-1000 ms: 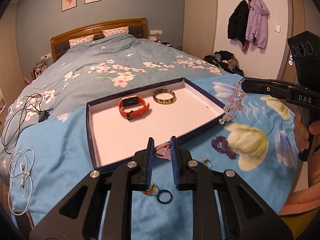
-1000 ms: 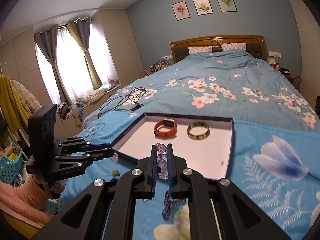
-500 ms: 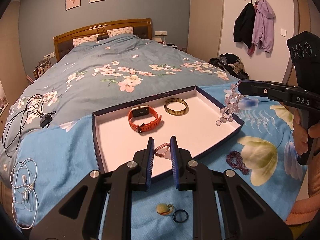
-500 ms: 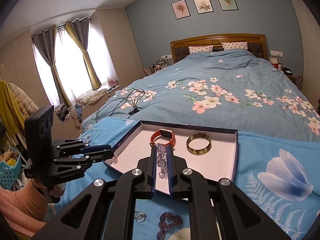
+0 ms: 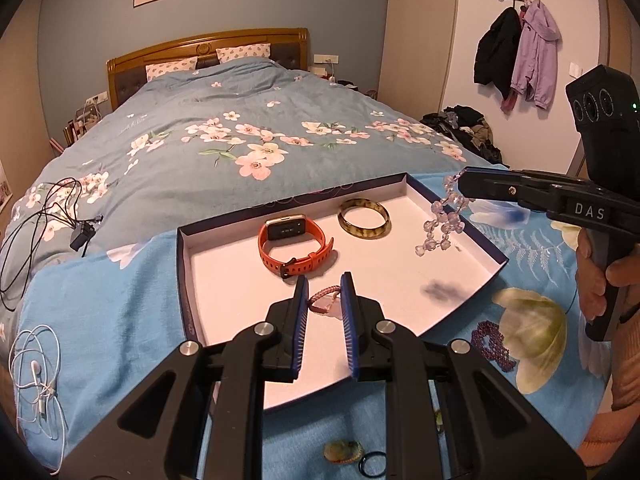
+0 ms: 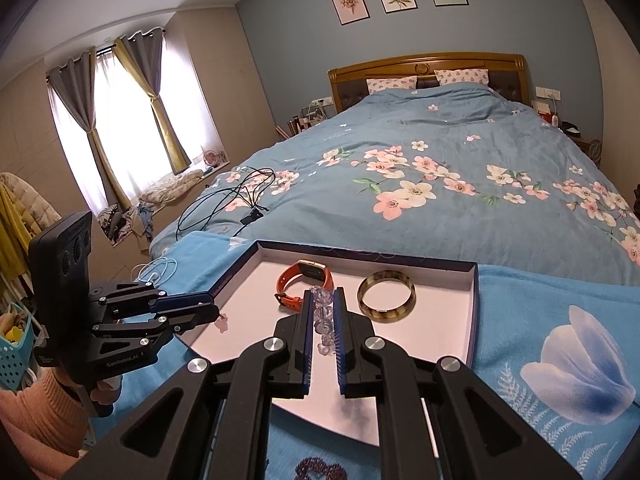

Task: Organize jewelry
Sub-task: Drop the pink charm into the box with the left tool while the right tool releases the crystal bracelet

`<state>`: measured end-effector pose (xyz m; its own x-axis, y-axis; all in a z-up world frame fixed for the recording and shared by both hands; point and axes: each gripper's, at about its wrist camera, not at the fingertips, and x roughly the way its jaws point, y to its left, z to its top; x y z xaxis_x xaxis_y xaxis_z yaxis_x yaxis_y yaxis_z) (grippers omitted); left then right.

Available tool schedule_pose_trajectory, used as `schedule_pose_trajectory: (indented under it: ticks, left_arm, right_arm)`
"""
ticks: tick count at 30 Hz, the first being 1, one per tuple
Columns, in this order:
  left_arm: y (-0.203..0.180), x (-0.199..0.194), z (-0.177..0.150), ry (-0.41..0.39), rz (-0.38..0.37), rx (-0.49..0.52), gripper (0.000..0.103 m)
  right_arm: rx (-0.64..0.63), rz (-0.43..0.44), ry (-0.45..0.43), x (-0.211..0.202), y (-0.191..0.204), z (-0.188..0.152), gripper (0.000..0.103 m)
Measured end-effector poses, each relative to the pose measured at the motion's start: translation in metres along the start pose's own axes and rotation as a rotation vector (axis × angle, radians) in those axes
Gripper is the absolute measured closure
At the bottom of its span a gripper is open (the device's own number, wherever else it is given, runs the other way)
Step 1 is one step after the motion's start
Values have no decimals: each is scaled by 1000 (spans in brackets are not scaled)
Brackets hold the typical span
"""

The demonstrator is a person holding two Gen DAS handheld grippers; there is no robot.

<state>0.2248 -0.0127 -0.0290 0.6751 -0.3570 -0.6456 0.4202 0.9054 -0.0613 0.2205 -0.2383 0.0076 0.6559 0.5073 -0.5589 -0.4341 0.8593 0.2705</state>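
Left gripper (image 5: 324, 300) pinching pink braided cord bracelet with pale charm (image 5: 325, 300) between narrowed blue pads, hovering over near part of shallow navy-rimmed white tray (image 5: 182, 264). Right gripper (image 6: 322, 312) clamped on clear crystal bead bracelet (image 6: 325, 316), which dangles over tray's right side. Inside tray: orange-strap smartwatch (image 5: 294, 246), amber mottled bangle (image 5: 363, 217) beside it. Outside on blue floral cloth (image 5: 100, 312): purple bead strand (image 5: 490, 344), 1 black ring (image 5: 373, 470), small shell-like piece (image 5: 342, 451).

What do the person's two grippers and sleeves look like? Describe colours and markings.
Both grippers, left and right, are black with silver bolts and ribbed blue pads. One side reads "DAS", the other "GenRobot.AI". The sleeves are salmon pink.
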Motion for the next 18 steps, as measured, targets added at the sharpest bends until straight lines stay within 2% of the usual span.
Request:
schedule_pose_trajectory:
  ticks: [10, 18]
  left_arm:
    - [4, 19, 5, 30, 0, -3, 86]
    - [2, 48, 7, 92, -16, -4, 86]
  right_arm:
    - [17, 1, 26, 20, -5, 3, 95]
    - [31, 12, 33, 26, -9, 6, 95]
